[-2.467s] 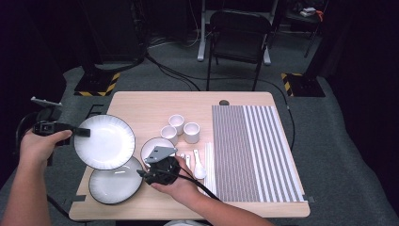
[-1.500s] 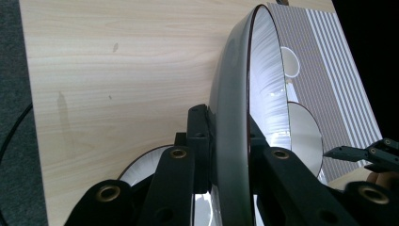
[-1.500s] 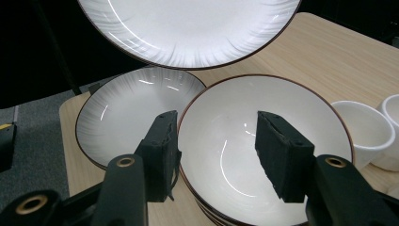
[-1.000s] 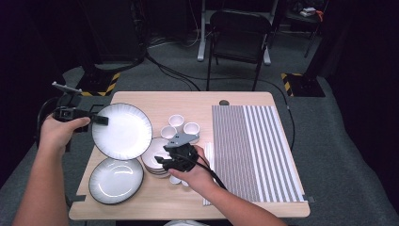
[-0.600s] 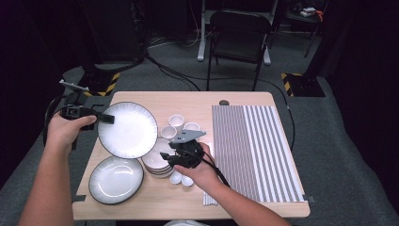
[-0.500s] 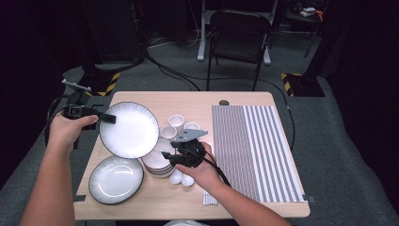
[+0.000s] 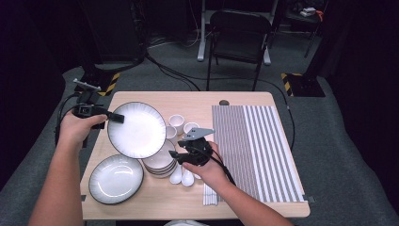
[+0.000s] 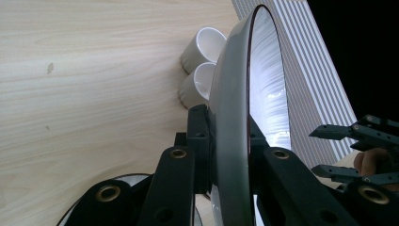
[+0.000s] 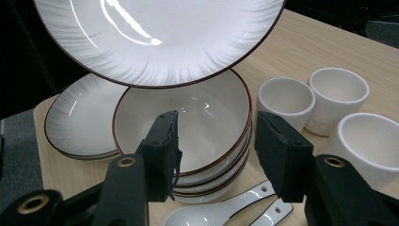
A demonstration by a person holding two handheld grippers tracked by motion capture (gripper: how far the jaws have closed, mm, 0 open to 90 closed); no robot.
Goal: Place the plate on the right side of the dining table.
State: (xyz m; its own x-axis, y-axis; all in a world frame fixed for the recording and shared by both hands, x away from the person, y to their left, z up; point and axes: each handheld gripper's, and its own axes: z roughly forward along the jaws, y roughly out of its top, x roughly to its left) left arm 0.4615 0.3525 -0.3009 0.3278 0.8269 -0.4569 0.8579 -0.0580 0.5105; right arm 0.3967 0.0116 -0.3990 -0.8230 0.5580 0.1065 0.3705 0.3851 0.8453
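My left gripper is shut on the rim of a white, dark-rimmed plate, held tilted in the air over the table's left side. In the left gripper view the jaws pinch that plate edge-on. My right gripper is open, level and pointing left at a stack of white bowls. In the right gripper view its jaws stand apart just above the near rim of the top bowl, with nothing gripped. The held plate hangs above the bowls.
A second plate lies at the table's front left. Three white cups stand behind the bowls, white spoons lie in front of them. A grey striped mat covers the table's right half. The wooden table has a chair beyond it.
The left gripper has lifted the plate and carried it rightward, over the bowls. The right gripper has moved from the front plate's edge to the bowl stack.
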